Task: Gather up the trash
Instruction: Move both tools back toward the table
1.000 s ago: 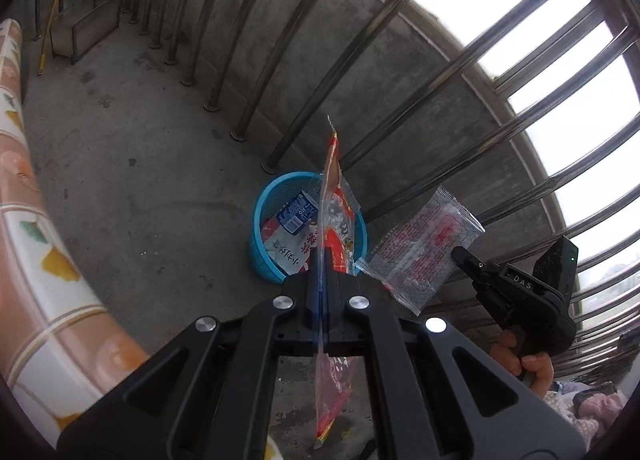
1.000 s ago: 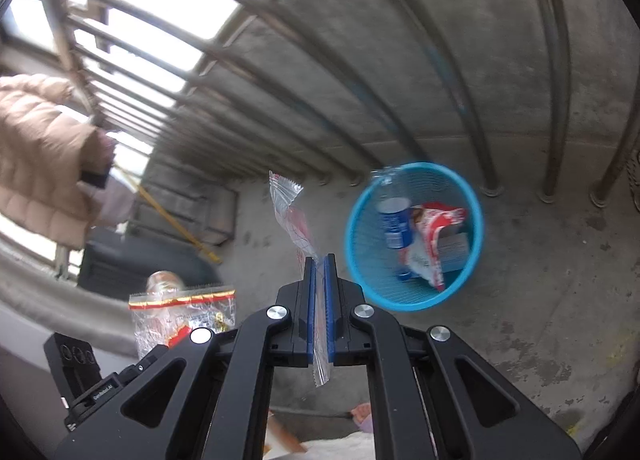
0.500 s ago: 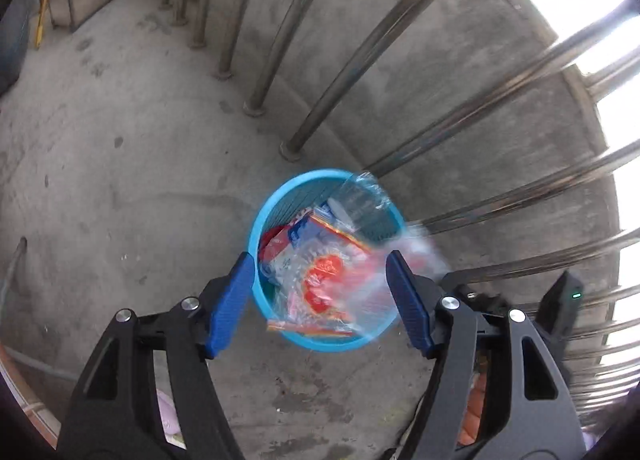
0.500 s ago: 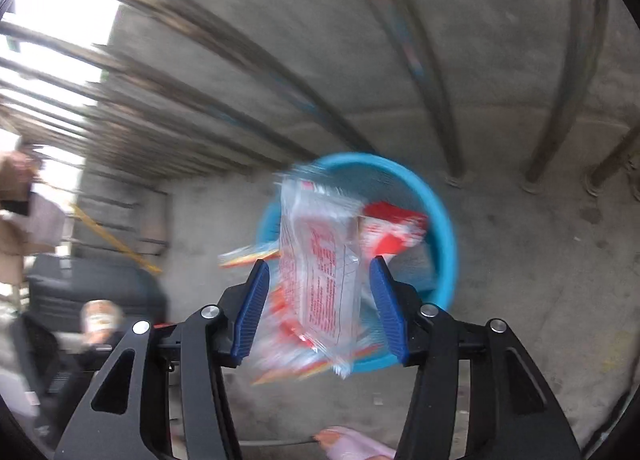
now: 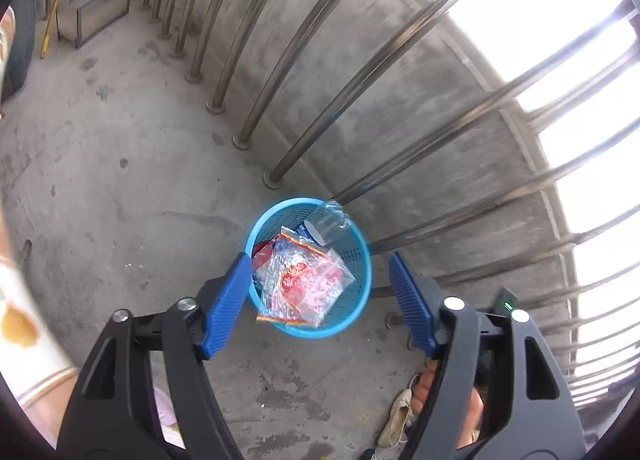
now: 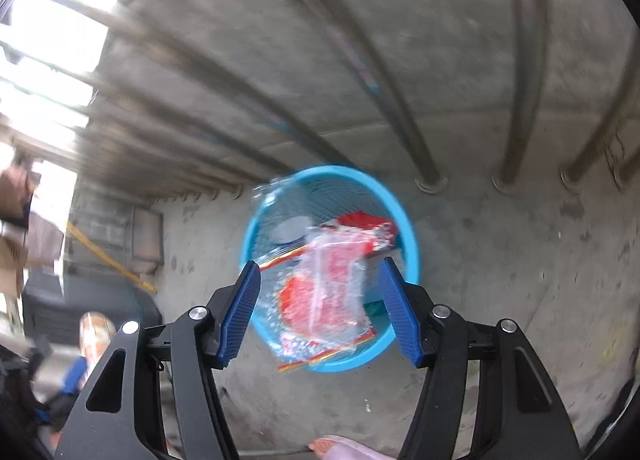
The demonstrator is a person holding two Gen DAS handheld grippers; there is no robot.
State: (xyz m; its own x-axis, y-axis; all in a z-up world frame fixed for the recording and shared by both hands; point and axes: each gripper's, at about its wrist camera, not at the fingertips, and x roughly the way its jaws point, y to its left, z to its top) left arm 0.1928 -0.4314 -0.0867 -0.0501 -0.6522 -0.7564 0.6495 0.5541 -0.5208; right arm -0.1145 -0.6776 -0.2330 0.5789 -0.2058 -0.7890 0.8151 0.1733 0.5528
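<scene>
A round blue plastic basket stands on the concrete floor by the railing; it also shows in the right wrist view. In it lie clear red-printed plastic wrappers and a clear plastic bottle. The wrappers show blurred over the basket in the right wrist view, and I cannot tell whether they are resting. My left gripper is open and empty above the basket. My right gripper is open and empty above it too.
A steel bar railing on a low concrete wall runs close behind the basket. The grey concrete floor lies to the left. A shoe lies on the floor at the lower right. A patterned cloth edge shows at the far left.
Both grippers opened and let go of their wrappers, which dropped into the blue basket. Both grippers now point down at the basket from closer.
</scene>
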